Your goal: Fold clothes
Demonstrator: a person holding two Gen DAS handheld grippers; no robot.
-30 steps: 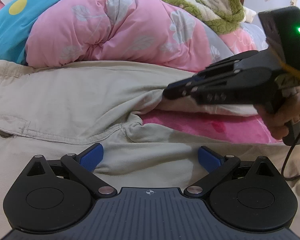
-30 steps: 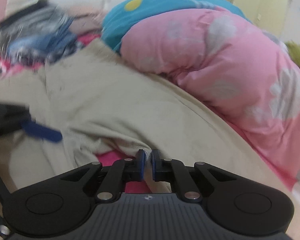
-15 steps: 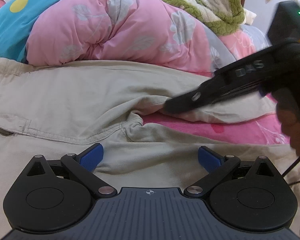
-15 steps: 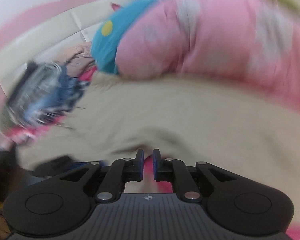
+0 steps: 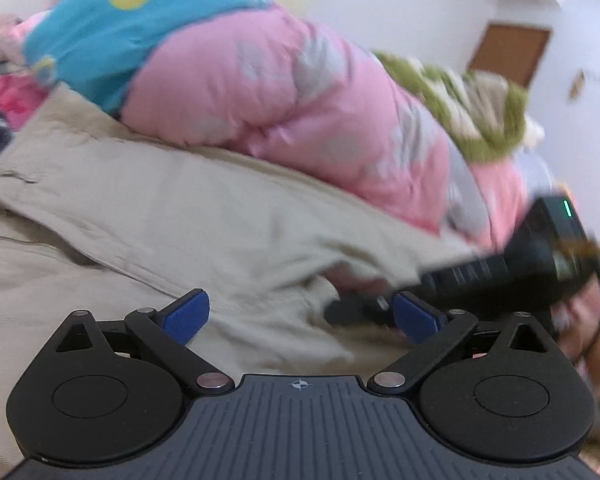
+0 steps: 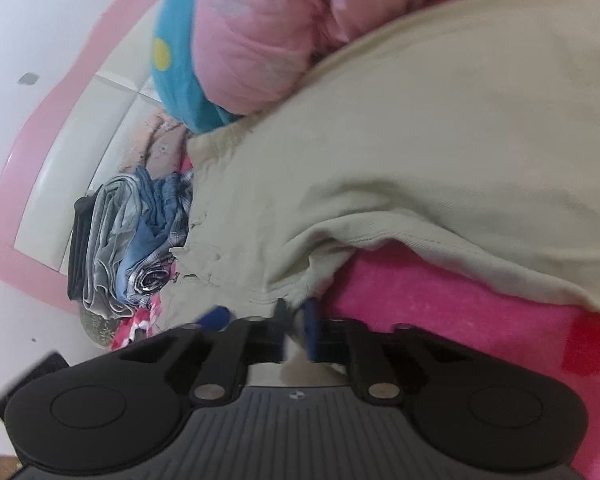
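Rolled over since before, right gripper [image 6: 296, 326] stays clenched on beige trousers [image 6: 420, 160]; left gripper [image 5: 300, 316] released; no readable writing.

No legible text, label, brand or number anywhere in view.

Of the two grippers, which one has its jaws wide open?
The left gripper: its blue pads stand far apart above the beige trousers. The right gripper is shut, its pads nearly together at the trousers' edge.
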